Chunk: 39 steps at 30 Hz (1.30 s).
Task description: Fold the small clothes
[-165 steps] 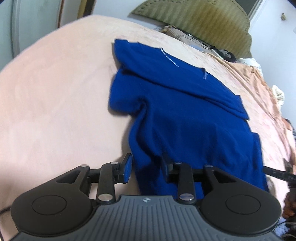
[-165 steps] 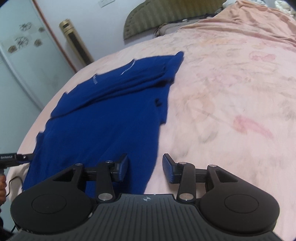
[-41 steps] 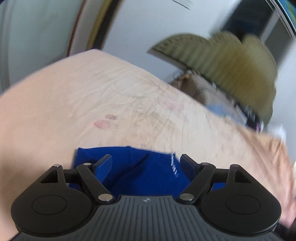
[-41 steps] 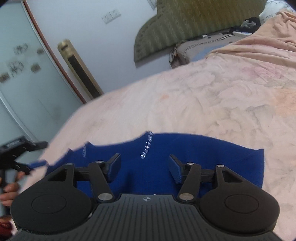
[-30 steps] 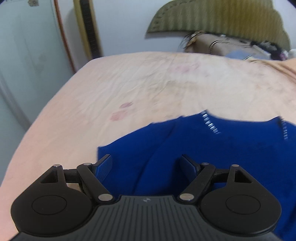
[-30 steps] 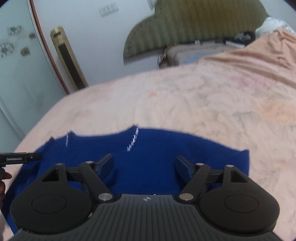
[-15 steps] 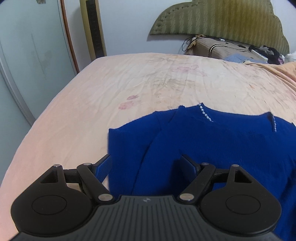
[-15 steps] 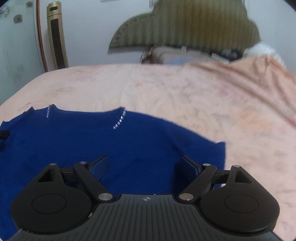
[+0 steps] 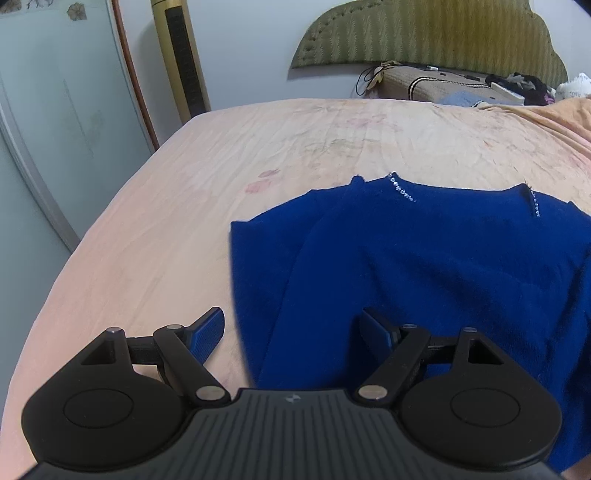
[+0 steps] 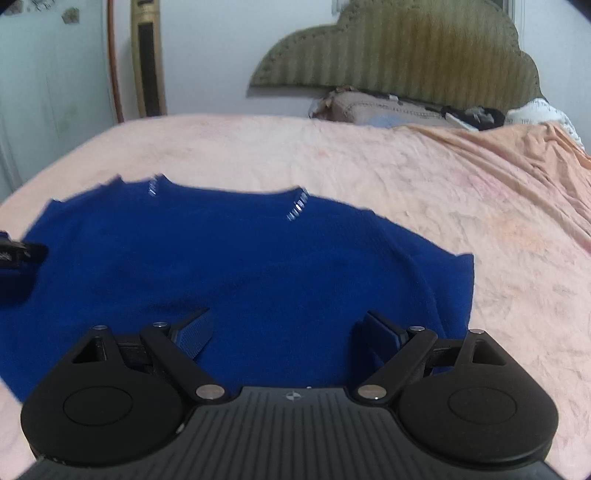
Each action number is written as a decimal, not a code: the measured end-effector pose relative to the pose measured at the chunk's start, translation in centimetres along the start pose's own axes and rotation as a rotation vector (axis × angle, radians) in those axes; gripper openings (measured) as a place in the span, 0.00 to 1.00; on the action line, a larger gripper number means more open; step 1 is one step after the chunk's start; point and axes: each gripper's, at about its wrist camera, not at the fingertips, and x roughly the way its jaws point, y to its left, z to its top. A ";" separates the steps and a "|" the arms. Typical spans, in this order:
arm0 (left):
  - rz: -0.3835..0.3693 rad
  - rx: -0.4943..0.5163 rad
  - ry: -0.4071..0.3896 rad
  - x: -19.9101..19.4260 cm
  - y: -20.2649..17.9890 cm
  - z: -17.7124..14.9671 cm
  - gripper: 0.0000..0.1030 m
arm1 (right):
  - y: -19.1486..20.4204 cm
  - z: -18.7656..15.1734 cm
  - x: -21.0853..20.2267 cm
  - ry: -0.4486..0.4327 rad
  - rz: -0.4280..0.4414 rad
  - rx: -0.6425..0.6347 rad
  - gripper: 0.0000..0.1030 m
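While both grippers hover above it, a blue sweater (image 9: pixel 424 266) lies folded on a peach bedsheet (image 9: pixel 184 206), its neckline with small sparkly beads toward a green headboard (image 9: pixel 424 33). The left gripper (image 9: pixel 293 332) is spread wide over the sweater's left edge, pinching nothing. The right gripper (image 10: pixel 284 328) is likewise released and empty above the fabric's right half; that view is blurred, so finer folds are unclear.

A royal-blue fuzzy knit sweater (image 9: pixel 424 258) lies folded on the peach bedsheet (image 9: pixel 207 177), two short rows of rhinestones along its edge nearest the headboard.
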 end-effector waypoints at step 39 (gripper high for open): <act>0.009 -0.017 -0.017 -0.8 1.9 -0.7 0.78 | 11.3 -2.7 -5.0 -0.057 0.112 -0.293 0.86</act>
